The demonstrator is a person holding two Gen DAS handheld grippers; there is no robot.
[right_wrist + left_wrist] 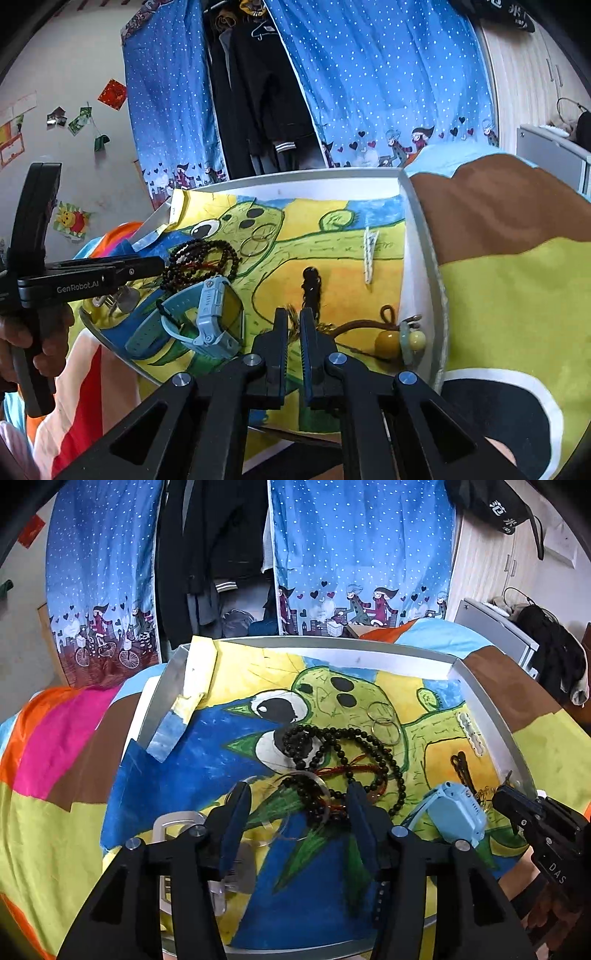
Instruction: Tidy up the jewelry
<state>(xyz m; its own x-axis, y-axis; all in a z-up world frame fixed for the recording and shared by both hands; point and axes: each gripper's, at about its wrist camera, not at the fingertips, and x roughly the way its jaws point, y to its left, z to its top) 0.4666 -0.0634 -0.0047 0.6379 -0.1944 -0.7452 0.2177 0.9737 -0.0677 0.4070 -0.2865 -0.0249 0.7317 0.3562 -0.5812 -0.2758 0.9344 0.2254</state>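
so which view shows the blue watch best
The right wrist view: the blue watch shows whole there, face and strap. In the left wrist view the watch sits at the edge, its strap partly cut off behind the left claw.

The right claw (294,325) covers most of a gold chain (325,327); whether it grips it is unclear. The left claw (295,794) hides part of the black bead strand (351,753)

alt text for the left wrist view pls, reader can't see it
The left gripper hangs open over a tangle of dark bead strands and a clear bangle in a white tray lined with a painted drawing. A blue smartwatch and two thin metal rings lie nearby; the right gripper enters at the right edge.
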